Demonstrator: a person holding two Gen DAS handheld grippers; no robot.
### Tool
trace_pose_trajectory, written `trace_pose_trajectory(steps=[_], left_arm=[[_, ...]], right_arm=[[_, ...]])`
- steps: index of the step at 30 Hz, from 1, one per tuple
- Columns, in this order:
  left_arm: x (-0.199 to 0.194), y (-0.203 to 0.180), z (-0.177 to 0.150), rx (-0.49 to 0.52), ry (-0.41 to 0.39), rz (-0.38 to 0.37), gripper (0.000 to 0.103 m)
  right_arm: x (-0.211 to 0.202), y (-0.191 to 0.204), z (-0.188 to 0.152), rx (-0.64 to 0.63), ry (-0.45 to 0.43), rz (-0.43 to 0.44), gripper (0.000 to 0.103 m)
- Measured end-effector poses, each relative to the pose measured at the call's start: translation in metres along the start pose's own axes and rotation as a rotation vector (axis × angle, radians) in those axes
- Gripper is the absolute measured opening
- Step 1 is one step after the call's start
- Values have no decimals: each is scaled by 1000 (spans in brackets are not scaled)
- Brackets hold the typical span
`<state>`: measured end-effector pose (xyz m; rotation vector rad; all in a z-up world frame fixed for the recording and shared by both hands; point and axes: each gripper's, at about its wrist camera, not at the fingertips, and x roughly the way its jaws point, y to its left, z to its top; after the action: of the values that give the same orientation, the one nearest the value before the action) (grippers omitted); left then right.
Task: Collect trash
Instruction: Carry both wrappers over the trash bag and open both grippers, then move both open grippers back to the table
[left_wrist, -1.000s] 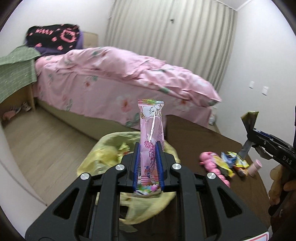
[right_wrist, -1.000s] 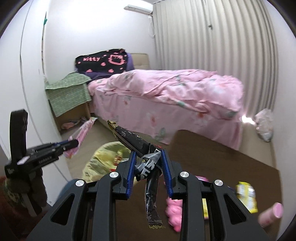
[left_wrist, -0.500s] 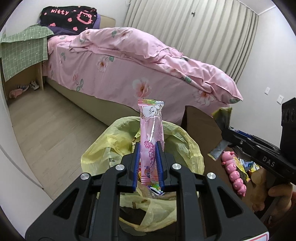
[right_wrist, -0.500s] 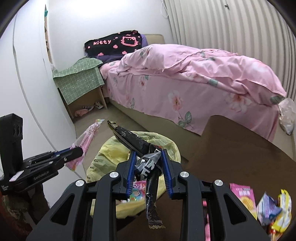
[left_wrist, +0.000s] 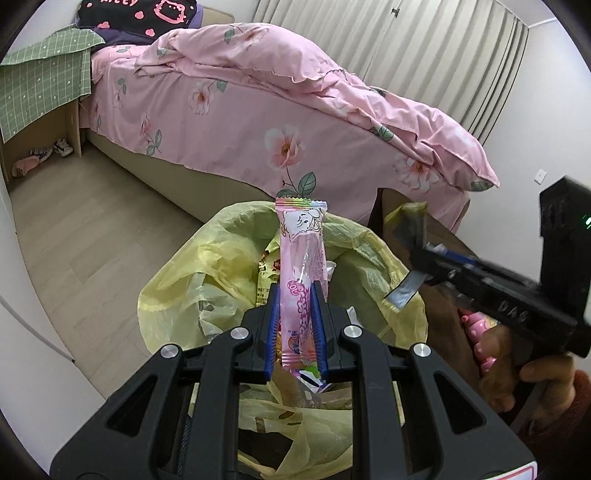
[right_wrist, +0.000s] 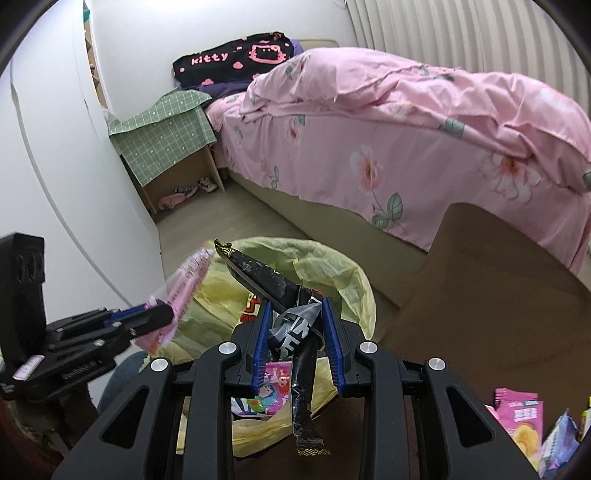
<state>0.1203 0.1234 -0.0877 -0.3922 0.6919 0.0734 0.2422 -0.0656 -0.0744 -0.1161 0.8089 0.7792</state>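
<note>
Both claws are over the yellow trash bag (left_wrist: 221, 280), so this is the drop-it-in step. The left claw (left_wrist: 295, 325) is squeezed nearly shut on a long pink wrapper (left_wrist: 301, 266) that stands straight up, pointing to 12 o'clock, right above the bag's mouth. The right claw (right_wrist: 298, 339) is closed partway on a crumpled black wrapper (right_wrist: 291, 325); one end sticks out toward 10 o'clock and the other hangs down at 6 o'clock over the bag's near edge. Some wrappers lie in the bag already.

Next, I think each claw needs to open so its wrapper falls in. The black one may need to go a little farther over the hole first. More wrappers (right_wrist: 521, 413) wait on the brown desk (right_wrist: 480, 295), at 4 o'clock from the bag.
</note>
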Motion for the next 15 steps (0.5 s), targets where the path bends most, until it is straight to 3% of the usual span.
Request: trace_pose_trajectory(steps=[3,5,7,15], left_arm=[[-3,2,2,-17,-10,-8,17],[-5,4,4,-28,-14,-18,33],[-10,6,5,-48,-29,-25,40],[-34,7,10,-82,-94,0,46]], right_arm=[[3,-1,-2,6,2,5,27],[3,0,-3,-3,0,6,29],[4,0,-4,-2,5,16,41],[-15,-1,-10,9,-24,-3,48]])
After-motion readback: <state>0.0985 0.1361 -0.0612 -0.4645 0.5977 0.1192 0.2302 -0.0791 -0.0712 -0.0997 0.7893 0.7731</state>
